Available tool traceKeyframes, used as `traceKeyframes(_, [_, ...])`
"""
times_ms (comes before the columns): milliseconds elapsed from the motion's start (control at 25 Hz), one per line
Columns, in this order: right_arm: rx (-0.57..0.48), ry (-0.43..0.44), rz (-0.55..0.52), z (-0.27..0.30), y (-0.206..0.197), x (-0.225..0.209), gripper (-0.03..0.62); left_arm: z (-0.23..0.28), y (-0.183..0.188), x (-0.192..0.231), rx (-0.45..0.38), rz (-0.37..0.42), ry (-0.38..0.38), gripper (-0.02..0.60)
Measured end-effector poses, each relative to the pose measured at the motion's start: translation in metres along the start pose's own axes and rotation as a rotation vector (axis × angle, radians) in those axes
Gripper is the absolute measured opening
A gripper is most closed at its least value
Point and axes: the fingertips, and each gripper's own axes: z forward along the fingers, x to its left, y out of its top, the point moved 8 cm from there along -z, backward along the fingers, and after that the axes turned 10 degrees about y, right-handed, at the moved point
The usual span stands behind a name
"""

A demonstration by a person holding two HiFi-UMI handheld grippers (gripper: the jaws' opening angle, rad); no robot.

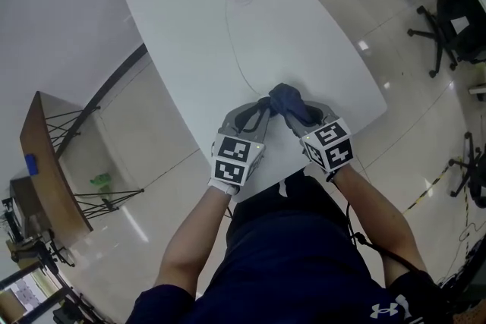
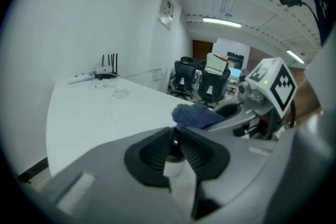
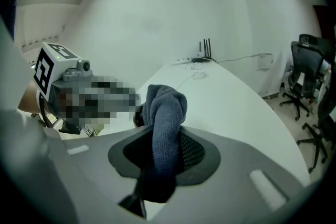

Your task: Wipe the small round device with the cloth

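my left gripper (image 2: 172, 140) has its jaws drawn narrow, pinching the device (image 2: 173, 150), a small dark round thing, right at the tips. my right gripper (image 3: 160, 157) is clamped on the cloth (image 3: 164, 113), which runs lengthwise up between the jaws and sticks out past the tips as a folded bulge. the relation that matters: the two grippers meet tip to tip above the near edge of the table (image 1: 228, 26). the cloth's bulge sits just beside the device, on its right and slightly beyond it in the left gripper view. whether cloth and device touch i cannot tell. i judge the next stroke calls for the right gripper to carry the bulge leftward across the device while the left holds firm.
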Motion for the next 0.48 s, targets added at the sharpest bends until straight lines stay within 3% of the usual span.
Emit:
traceKeyframes(240, [0.081,-0.006,0.056,0.01,-0.026,-0.013,0.107,0.004,0.003,-0.002,0.008,0.004,-0.006,0.061])
traceKeyframes(480, [0.298,0.042,0.089,0.028,-0.057,-0.017,0.109,0.008,0.003,-0.007,0.005,0.006,-0.012,0.061])
